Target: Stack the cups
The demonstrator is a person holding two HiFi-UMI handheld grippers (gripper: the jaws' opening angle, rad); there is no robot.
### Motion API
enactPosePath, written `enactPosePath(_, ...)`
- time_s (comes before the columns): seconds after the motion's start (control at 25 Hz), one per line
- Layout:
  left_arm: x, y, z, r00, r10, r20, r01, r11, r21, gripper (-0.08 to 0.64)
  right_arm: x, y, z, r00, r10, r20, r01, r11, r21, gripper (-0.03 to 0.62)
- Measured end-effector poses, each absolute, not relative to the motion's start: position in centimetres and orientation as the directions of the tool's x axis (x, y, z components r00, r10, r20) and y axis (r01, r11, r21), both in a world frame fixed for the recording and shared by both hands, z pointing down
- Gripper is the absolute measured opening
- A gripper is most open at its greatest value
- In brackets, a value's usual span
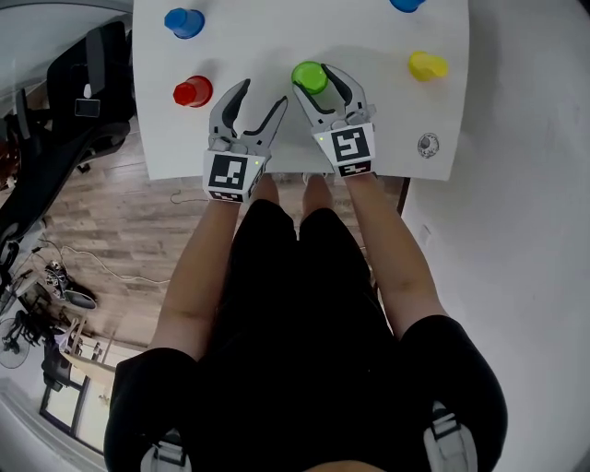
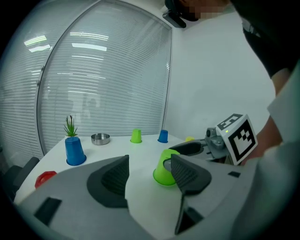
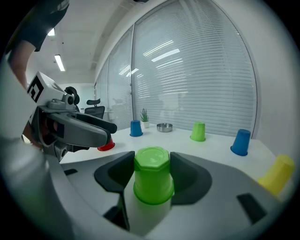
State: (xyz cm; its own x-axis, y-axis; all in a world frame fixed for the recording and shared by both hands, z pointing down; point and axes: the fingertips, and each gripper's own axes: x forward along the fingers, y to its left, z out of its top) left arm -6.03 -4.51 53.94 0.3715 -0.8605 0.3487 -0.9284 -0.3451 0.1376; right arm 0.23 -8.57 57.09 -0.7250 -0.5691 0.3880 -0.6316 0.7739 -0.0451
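Grip on! Right tongs (image 1: 312, 77) pinch the upturned green cup (image 3: 151, 176) mid-wall between their pads. Left tongs (image 1: 263, 94), just beside, gape with nothing between them. It looks like thin plastic: probably light, slick and easily buckled, so a gentle squeeze suits.

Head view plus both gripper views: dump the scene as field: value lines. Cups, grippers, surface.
surface: white table
right gripper: jaws flank the upside-down green cup; can't tell if they press on it
left gripper: open, empty, beside the right one
other cups: red cup, blue cup, yellow cup, second blue cup, far green cup
stacking: none stacked, all apart
extras: metal dish, small plant
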Motion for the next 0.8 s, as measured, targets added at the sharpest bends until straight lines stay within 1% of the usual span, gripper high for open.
enactPosePath(0.32,-7.3,-3.6,54.2,0.362,-0.862,0.354,-0.932,-0.337,0.131,0.276,-0.7,-8.1,58.4,-0.731,-0.542,0.415,-0.611,0.791,-0.043,0.247)
enactPosePath(0.36,-7.3,-3.7,53.8,0.363,-0.864,0.348,-0.932,-0.34,0.127,0.276,-0.7,-8.1,58.2,-0.733,-0.542,0.41,-0.61,0.792,-0.044,0.255)
enactPosePath(0.48,-7.9,-3.6,52.9,0.358,-0.871,0.337,-0.934,-0.338,0.12,0.278,-0.6,-8.1,56.8,-0.747,-0.543,0.384,-0.603,0.796,-0.049,0.329)
enactPosePath(0.52,-8.2,-3.5,52.4,0.353,-0.875,0.331,-0.935,-0.334,0.116,0.281,-0.5,-8.1,56.1,-0.75,-0.546,0.373,-0.604,0.796,-0.047,0.342)
enactPosePath(0.68,-9.6,-3.3,49.5,0.325,-0.904,0.279,-0.945,-0.319,0.067,0.309,-0.6,-8.3,52.1,-0.769,-0.559,0.31,-0.601,0.798,-0.05,0.354)
enactPosePath(0.8,-11.4,-3.2,48.2,0.284,-0.922,0.262,-0.957,-0.288,0.022,0.332,-1.0,-8.5,49.5,-0.783,-0.562,0.266,-0.594,0.803,-0.052,0.367)
